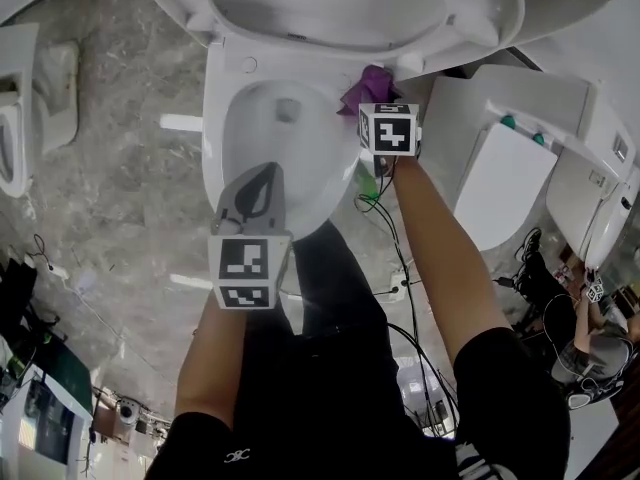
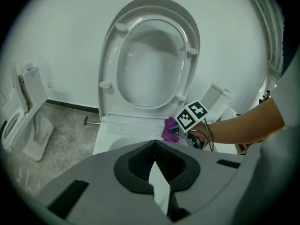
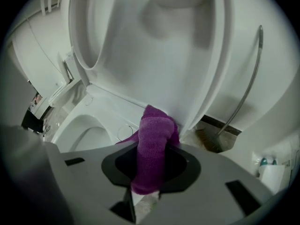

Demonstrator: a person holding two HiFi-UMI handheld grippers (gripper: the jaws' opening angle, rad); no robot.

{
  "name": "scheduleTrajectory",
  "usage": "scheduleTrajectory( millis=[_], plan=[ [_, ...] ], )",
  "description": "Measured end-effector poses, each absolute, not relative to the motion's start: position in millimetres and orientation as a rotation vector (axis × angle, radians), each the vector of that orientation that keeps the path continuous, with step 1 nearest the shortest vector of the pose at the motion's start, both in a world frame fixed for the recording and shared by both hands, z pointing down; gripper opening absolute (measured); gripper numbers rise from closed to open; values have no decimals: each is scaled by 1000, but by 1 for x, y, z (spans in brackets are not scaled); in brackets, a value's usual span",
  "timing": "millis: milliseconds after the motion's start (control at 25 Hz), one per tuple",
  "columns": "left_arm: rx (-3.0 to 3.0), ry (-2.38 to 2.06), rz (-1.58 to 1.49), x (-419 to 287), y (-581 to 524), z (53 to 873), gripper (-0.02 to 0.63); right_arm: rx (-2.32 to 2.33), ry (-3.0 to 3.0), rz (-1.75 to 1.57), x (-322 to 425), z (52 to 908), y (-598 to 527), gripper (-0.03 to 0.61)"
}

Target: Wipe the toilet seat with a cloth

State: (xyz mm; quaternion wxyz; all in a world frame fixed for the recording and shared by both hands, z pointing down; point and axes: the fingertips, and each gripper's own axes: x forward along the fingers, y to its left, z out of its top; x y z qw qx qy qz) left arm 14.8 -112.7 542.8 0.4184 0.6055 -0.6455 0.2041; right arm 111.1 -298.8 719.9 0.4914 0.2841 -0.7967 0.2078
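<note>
The white toilet has its seat (image 2: 108,60) and lid tipped up against the back; the bowl rim (image 1: 218,118) lies bare below. My right gripper (image 1: 378,100) is shut on a purple cloth (image 1: 372,81) at the back right of the rim, close to the hinge. In the right gripper view the cloth (image 3: 152,144) fills the jaws and its end touches the foot of the raised seat (image 3: 79,41). My left gripper (image 1: 262,183) hangs over the front of the bowl, shut and with nothing in it. From the left gripper view, the cloth (image 2: 168,128) shows beside the right gripper's marker cube (image 2: 191,116).
Another toilet (image 1: 15,118) stands at the far left on the marbled floor, and white units (image 1: 510,173) stand to the right. A toilet brush (image 3: 211,144) and a curved rail (image 3: 248,78) are right of the bowl. Cables (image 1: 400,268) trail by my right arm.
</note>
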Motion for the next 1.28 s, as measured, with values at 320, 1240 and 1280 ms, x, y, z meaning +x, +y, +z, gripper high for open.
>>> scheduleTrajectory(
  millis=[320,1240,1280],
  plan=[
    [1480,-1642,495,13,-103,558,5,680,-1952,840,117,729,-294,97],
    [1509,-1629,426,-41,-54,557,5,545,-2064,308,21,714,-263,97],
    [1509,-1629,423,-46,-50,557,5,525,-2068,297,5,713,-259,97]
  ],
)
